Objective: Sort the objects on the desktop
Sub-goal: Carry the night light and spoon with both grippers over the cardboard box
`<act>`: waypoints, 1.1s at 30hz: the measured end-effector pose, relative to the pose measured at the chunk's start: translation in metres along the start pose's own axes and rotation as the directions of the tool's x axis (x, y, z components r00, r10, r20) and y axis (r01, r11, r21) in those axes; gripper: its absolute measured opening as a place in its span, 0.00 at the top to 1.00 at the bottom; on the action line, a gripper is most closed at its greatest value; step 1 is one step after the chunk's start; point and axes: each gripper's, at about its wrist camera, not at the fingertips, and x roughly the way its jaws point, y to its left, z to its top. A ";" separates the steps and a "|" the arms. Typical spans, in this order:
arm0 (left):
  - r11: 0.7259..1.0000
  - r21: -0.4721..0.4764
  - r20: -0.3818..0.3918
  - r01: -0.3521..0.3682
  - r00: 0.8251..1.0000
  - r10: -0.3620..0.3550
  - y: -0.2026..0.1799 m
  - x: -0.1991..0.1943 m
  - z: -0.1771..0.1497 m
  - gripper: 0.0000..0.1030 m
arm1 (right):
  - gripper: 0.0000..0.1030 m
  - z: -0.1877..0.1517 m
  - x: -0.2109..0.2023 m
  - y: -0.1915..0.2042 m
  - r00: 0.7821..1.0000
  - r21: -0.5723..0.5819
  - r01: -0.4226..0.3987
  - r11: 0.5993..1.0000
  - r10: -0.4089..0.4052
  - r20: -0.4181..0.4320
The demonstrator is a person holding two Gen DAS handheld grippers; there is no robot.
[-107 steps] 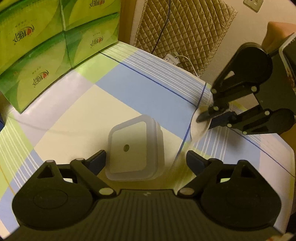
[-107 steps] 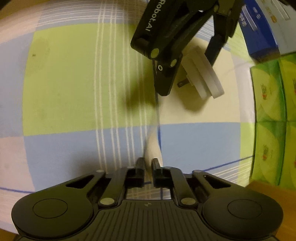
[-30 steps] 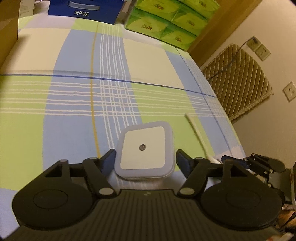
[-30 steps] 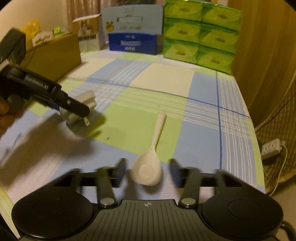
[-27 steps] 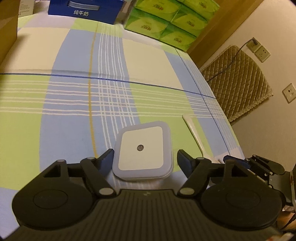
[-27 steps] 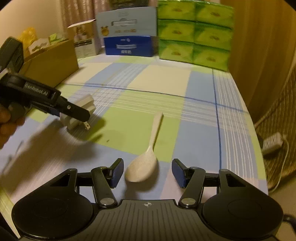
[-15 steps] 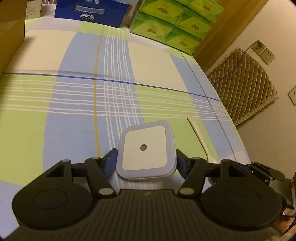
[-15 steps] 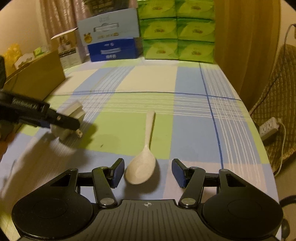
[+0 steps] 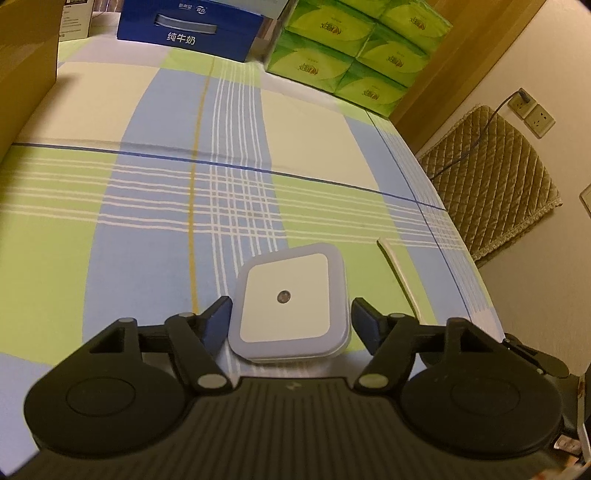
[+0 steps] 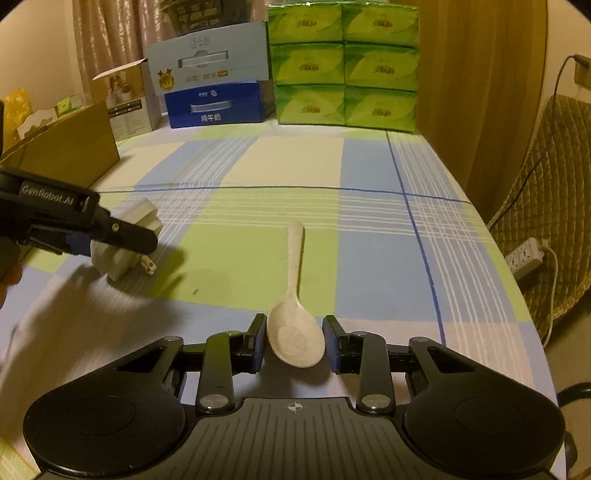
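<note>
a checked cloth in green, blue and cream covers the table (image 9: 155,192), with green tissue packs (image 9: 354,48) and a blue milk carton (image 9: 192,29) stacked at twelve o'clock.

left wrist view: the left gripper (image 9: 291,325) has its jaws spread around a square white night light (image 9: 290,306), the left pad about touching its edge, the right pad standing just clear. the light looks lifted off the cloth, though how it is borne i cannot tell. a pale spoon handle (image 9: 397,269) lies at three o'clock.

right wrist view: the right gripper (image 10: 294,343) has just been closing its jaws on the bowl of the spoon (image 10: 295,310), whose handle points to twelve o'clock; thin gaps remain, so it is not yet pinched. the left gripper (image 10: 110,236) carries the night light (image 10: 125,240) at nine o'clock.

step in hand, as i judge it: grasping the spoon. next calls for finishing the squeeze, then lifting level.
</note>
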 end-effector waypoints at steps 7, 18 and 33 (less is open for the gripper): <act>1.000 -0.017 -0.004 0.006 1.000 -0.006 0.002 0.003 0.004 0.38 | 0.71 0.000 -0.001 0.000 1.000 -0.003 -0.001 1.000 0.001 0.000; 0.999 0.037 -0.011 -0.018 1.000 0.019 -0.003 -0.003 -0.001 0.41 | 0.72 0.003 -0.003 0.002 1.000 -0.007 -0.002 1.000 0.002 0.006; 0.999 0.044 -0.002 -0.024 1.000 0.024 -0.003 -0.019 -0.007 0.41 | 0.69 -0.004 -0.008 0.004 1.000 0.026 -0.028 0.999 0.028 -0.009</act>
